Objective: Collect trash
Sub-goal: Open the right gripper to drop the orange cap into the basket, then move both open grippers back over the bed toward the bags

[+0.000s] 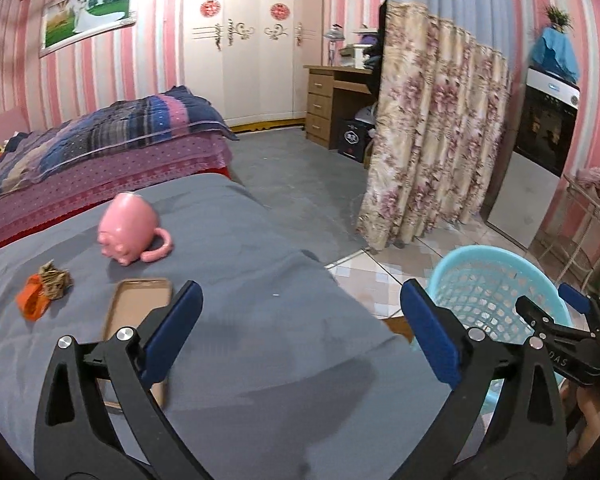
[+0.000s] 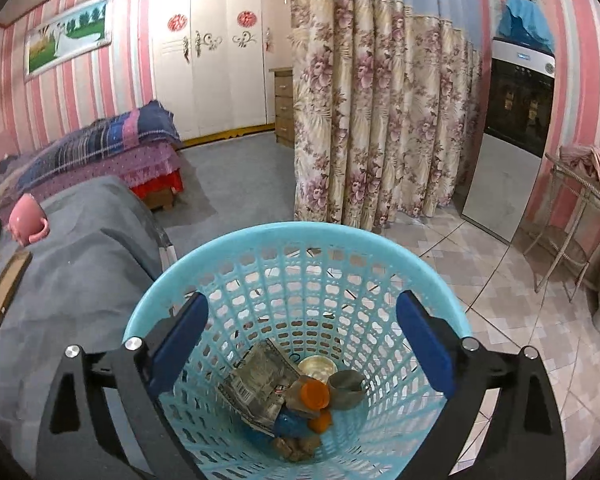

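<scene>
Both the left gripper [image 1: 300, 336] and right gripper [image 2: 302, 346] stand wide and empty; remaining trash, an orange wrapper [image 1: 31, 300] touching crumpled brown paper [image 1: 54, 280] on the grey bed [image 1: 260, 272], looks light, soft, crushable: pinch the bunched middle.

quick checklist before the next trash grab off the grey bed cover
1. Left claw open and empty: ok.
2. Right claw open, nothing between its pads, above the light blue plastic mesh basket: ok.
3. Basket upright with earlier trash at its bottom, room left: ok.
4. Trash left on the grey bed cover: not ok, an orange wrapper and crumpled brown paper lie touching each other.
5. Non-trash close by: pink pig-shaped mug and tan phone case, apart from the trash: ok.
6. Whether wrapper and paper lift together: cannot tell.
</scene>
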A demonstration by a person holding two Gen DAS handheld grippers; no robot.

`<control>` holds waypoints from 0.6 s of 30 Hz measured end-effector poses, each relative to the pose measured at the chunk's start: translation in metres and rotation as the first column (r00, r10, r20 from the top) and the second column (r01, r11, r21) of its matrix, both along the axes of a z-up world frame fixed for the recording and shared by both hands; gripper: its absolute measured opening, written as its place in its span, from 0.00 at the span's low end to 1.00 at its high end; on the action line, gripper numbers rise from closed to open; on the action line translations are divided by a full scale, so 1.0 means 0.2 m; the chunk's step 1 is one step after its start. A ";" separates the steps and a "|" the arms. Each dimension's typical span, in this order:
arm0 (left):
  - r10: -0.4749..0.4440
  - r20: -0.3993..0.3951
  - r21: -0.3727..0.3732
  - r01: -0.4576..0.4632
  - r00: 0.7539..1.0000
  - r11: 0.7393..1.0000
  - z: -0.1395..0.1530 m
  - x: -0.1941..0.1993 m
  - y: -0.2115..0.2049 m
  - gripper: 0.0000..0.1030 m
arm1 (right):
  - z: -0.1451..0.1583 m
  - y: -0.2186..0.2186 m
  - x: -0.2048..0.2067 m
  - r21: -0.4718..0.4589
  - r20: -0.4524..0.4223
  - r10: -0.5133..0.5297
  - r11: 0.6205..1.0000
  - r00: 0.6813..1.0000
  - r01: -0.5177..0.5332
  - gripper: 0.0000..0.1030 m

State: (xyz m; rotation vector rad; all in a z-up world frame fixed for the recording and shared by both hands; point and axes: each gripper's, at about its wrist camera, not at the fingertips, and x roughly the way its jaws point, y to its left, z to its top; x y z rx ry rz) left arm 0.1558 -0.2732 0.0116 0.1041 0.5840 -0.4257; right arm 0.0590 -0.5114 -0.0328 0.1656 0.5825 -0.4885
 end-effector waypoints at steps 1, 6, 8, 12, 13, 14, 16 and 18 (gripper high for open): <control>0.008 0.002 0.001 -0.008 1.000 1.000 0.01 0.01 0.03 0.94 | 0.01 0.02 0.01 -0.003 0.002 0.000 1.000 1.000 0.000 0.93; 0.046 0.004 0.014 -0.046 0.999 0.999 0.03 0.04 0.19 0.94 | 0.05 0.09 0.06 -0.015 0.014 0.011 1.000 1.000 -0.010 0.95; 0.068 0.007 0.007 -0.068 0.998 0.998 0.05 0.07 0.28 0.94 | 0.07 0.14 0.10 -0.008 0.021 0.027 1.000 0.999 -0.027 0.95; 0.119 0.015 0.004 -0.119 0.993 0.993 0.04 0.10 0.45 0.94 | 0.07 0.27 0.17 0.002 0.013 0.076 0.997 0.997 -0.076 0.96; 0.130 0.015 0.005 -0.130 0.991 0.992 0.03 0.11 0.48 0.94 | 0.06 0.33 0.21 -0.005 0.003 0.102 0.995 0.995 -0.102 0.96; 0.147 0.013 0.004 -0.147 0.989 0.989 0.02 0.13 0.53 0.94 | 0.06 0.35 0.22 -0.009 -0.001 0.114 0.993 0.994 -0.114 0.96; 0.175 0.013 0.000 -0.175 0.985 0.985 0.01 0.15 0.62 0.94 | 0.07 0.45 0.28 -0.021 -0.006 0.151 0.988 0.988 -0.151 0.96; 0.199 0.010 -0.001 -0.199 0.980 0.980 0.01 0.17 0.69 0.94 | 0.08 0.51 0.32 -0.024 -0.003 0.174 0.984 0.985 -0.174 0.96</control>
